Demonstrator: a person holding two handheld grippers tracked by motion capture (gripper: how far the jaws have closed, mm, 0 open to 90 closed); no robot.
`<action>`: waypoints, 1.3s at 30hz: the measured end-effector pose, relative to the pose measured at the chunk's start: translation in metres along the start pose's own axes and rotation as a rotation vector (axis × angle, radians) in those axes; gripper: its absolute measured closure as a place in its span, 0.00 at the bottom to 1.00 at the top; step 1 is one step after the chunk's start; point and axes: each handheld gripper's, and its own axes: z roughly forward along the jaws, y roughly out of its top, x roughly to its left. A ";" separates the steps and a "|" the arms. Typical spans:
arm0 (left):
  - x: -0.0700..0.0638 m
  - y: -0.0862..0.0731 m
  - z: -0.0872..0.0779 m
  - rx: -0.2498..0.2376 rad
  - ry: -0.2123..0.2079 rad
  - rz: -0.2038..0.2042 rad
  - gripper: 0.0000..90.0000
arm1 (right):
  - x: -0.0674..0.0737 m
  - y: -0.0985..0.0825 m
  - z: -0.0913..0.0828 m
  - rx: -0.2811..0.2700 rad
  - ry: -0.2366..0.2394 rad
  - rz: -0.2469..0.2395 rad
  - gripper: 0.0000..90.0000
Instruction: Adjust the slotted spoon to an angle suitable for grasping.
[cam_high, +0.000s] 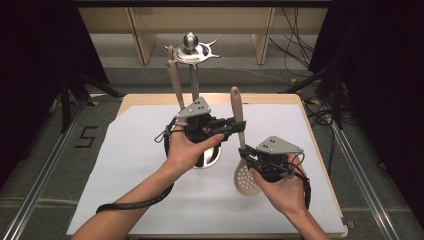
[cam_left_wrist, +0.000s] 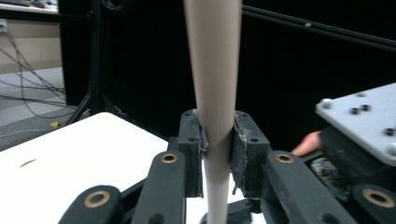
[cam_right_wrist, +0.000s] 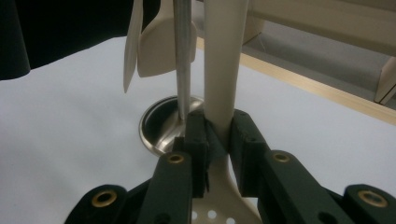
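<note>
Slotted spoon held by both grippers above the table

High view: left gripper (cam_high: 235, 125) clamps the beige slotted spoon (cam_high: 241, 145) mid-handle, right gripper (cam_high: 246, 154) nearer its bowl. Gripper views: both pairs of jaws pinch that handle (cam_left_wrist: 214, 102); it looks light, stiff and smooth, so grip the neck.

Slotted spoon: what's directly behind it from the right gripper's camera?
Behind the slotted spoon, held upright in the right gripper, stands the rack's metal pole on its round steel base, with a beige spatula hanging. The spoon handle and the jaws hide part of the base.
</note>
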 end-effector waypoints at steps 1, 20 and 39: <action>0.000 0.000 0.000 0.000 0.000 0.000 0.84 | 0.000 0.000 0.000 0.000 0.000 0.000 0.88; 0.007 0.003 -0.021 -0.004 0.060 0.048 0.84 | -0.017 -0.007 -0.020 -0.036 -0.013 0.023 0.72; 0.019 0.011 -0.047 -0.021 0.078 0.091 0.84 | -0.044 -0.023 -0.029 -0.023 -0.101 0.112 0.74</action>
